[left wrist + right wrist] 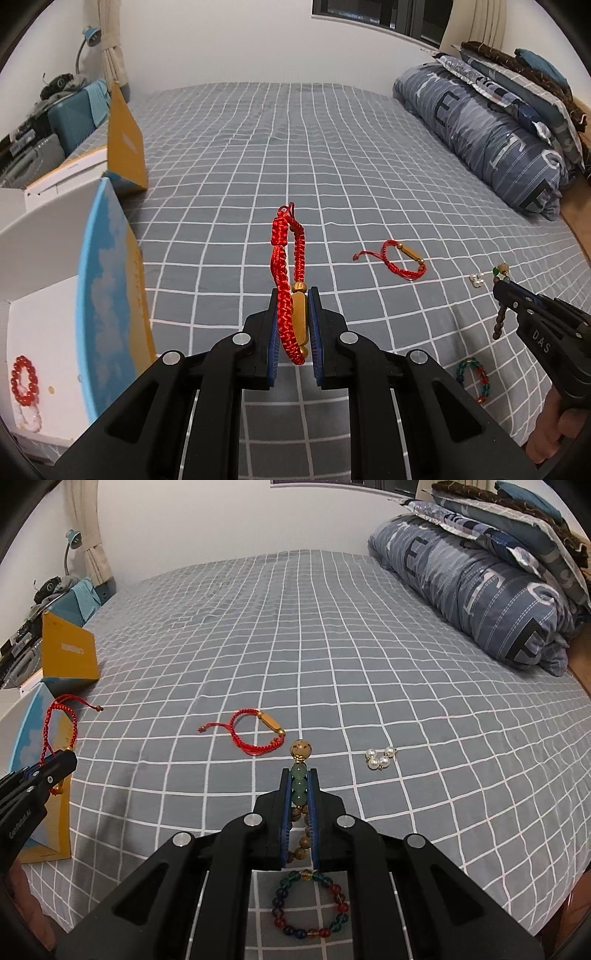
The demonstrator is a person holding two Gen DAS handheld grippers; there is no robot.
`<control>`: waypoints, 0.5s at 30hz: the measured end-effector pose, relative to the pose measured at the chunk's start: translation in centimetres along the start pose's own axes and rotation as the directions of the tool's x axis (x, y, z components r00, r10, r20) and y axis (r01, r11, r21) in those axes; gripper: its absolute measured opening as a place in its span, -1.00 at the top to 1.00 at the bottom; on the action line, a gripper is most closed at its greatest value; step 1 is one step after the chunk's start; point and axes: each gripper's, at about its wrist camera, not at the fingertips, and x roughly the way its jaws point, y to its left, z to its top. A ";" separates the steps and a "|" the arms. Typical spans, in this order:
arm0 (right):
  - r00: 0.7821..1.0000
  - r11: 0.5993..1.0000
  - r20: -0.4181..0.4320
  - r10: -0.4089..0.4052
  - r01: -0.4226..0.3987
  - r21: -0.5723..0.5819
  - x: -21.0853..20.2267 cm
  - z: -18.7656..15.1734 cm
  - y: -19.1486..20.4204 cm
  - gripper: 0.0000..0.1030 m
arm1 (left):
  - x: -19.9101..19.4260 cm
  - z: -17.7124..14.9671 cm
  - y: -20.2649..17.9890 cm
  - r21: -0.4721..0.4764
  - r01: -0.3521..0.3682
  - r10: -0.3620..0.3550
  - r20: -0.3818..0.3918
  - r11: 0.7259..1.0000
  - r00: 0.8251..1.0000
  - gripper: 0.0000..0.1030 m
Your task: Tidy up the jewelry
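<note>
Red bead bracelet only in left view.

My two grippers are matte black plastic, with blue ribbed finger pads, round silver screws and white lettering.

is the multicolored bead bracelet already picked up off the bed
No, the multicolored bead bracelet lies flat on the checked bedsheet below the right claw, which grips a different beaded strand.

red braided bracelet, grey white-checked bedsheet
</note>
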 end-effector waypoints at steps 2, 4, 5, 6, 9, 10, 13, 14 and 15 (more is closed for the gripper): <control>1.000 1.000 0.007 0.001 -0.001 -0.002 -0.5 0.1 0.2 0.85 | -0.8 0.0 0.2 -0.001 -0.002 0.002 0.009 1.000 1.000 0.74; 1.000 1.000 0.015 0.004 -0.004 -0.005 -1.2 0.1 0.5 0.85 | -1.5 -0.1 0.5 -0.001 -0.006 0.006 0.017 1.000 1.000 0.74; 1.000 1.000 0.021 0.006 -0.006 -0.009 -1.6 0.1 0.8 0.85 | -1.8 0.0 0.5 -0.002 -0.008 0.008 0.020 1.000 1.000 0.74; 1.000 1.000 0.025 0.006 -0.006 -0.013 -1.9 0.1 0.9 0.85 | -2.2 -0.1 0.7 -0.002 -0.014 0.014 0.024 1.000 1.000 0.74; 0.999 1.000 0.036 0.013 -0.012 -0.021 -2.8 0.2 1.6 0.85 | -3.2 -0.1 1.3 -0.008 -0.023 0.023 0.032 1.000 0.999 0.74; 0.999 1.000 0.039 0.015 -0.014 -0.023 -3.0 0.2 1.9 0.85 | -3.5 -0.1 1.5 -0.011 -0.028 0.028 0.035 1.000 0.999 0.74; 0.999 0.999 0.050 0.022 -0.020 -0.031 -3.9 0.3 2.7 0.85 | -4.7 -0.2 2.3 -0.022 -0.036 0.037 0.044 0.999 0.998 0.74; 0.998 0.999 0.053 0.023 -0.021 -0.033 -4.1 0.4 2.9 0.85 | -5.0 -0.2 2.6 -0.022 -0.039 0.040 0.046 0.999 0.998 0.74; 0.998 0.999 0.058 0.026 -0.024 -0.037 -4.4 0.4 3.2 0.85 | -5.3 -0.2 2.6 -0.022 -0.044 0.045 0.047 0.999 0.998 0.74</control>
